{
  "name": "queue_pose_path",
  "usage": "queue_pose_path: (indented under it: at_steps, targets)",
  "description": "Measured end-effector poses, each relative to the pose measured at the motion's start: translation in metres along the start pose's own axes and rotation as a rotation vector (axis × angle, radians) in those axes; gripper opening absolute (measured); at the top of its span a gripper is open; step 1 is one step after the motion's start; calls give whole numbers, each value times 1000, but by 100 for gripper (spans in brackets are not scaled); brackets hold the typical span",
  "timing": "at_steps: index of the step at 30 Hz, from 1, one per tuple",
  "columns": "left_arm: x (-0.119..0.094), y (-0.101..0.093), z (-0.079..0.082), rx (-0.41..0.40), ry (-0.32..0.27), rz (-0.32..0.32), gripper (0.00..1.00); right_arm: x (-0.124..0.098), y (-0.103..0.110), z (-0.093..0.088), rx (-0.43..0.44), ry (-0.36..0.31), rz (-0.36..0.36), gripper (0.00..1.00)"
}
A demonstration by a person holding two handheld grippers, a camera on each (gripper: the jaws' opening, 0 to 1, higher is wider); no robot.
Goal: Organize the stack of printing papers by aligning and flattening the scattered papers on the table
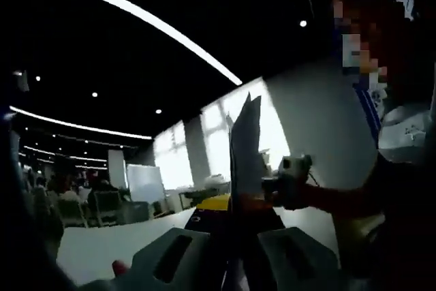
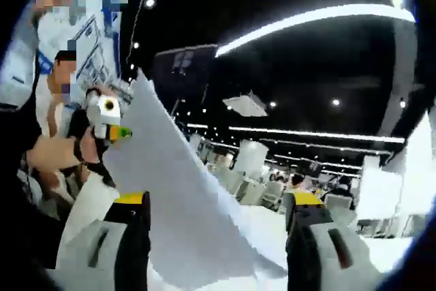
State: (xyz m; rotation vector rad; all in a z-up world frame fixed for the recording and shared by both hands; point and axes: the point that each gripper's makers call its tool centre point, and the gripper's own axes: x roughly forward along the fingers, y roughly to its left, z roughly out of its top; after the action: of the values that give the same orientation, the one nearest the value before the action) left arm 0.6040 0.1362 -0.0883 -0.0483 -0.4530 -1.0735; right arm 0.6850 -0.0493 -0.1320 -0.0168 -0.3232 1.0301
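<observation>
A stack of white printing papers [image 2: 184, 195] is held upright above the white counter [image 1: 95, 250], seen edge-on [image 1: 244, 148] between the left gripper [image 1: 228, 264] fingers, which are pinched on it. The right gripper [image 2: 218, 250] fingers are spread, the sheets lying between them.

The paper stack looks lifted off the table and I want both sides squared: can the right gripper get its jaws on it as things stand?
Probably yes. In the right gripper view the paper stack stands between the right gripper's open jaws, with nothing in front of it. The left gripper holds its far edge.
</observation>
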Motion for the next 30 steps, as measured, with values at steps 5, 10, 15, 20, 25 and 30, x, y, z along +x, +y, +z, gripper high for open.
queue_pose_path:
  at_steps: [5,10,15,20,25,30]
  targets:
    - [-9,10,9,-142,-99,-5,5,4,4,-13,184,-30,73,74]
    - [-10,14,11,-201,-161,-9,5,17,13,-33,399,-71,176,78]
    - [-10,13,5,-226,-156,-9,5,17,11,-48,414,-48,201,40]
    - [-14,35,-13,-216,-124,112,5,9,15,-34,352,-7,193,1]
    - [-5,46,-53,-171,24,169,5,5,-10,-37,180,146,-21,0]
    - [0,69,-93,-68,189,302,6,4,-4,-25,-34,199,-118,0]
